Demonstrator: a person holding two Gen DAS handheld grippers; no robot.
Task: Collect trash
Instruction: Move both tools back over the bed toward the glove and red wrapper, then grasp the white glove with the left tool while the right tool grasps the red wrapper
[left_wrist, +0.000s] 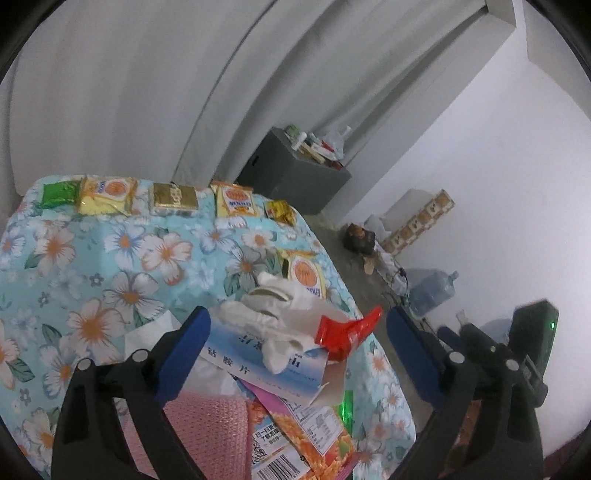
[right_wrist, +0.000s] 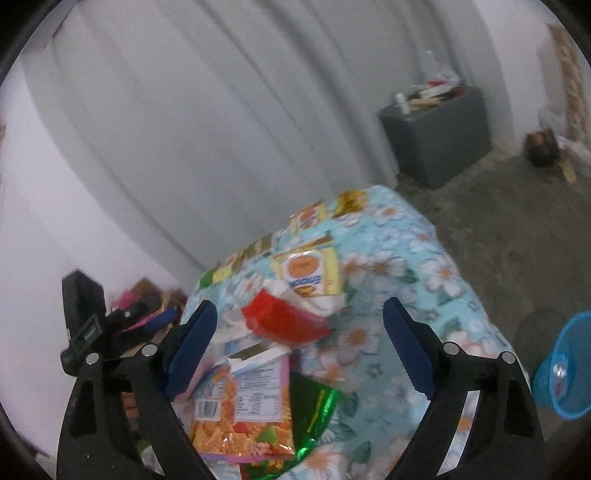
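Left wrist view: the left gripper (left_wrist: 297, 332) is wide open and holds nothing. A red wrapper (left_wrist: 347, 334) and crumpled tissue (left_wrist: 273, 314) lie between its fingers, on the flowery table (left_wrist: 110, 258).

Right wrist view: the right gripper (right_wrist: 299, 328) is wide open too. The red wrapper (right_wrist: 284, 321) sits between its fingers, and an orange snack bag (right_wrist: 243, 417) lies lower down, near the left finger.
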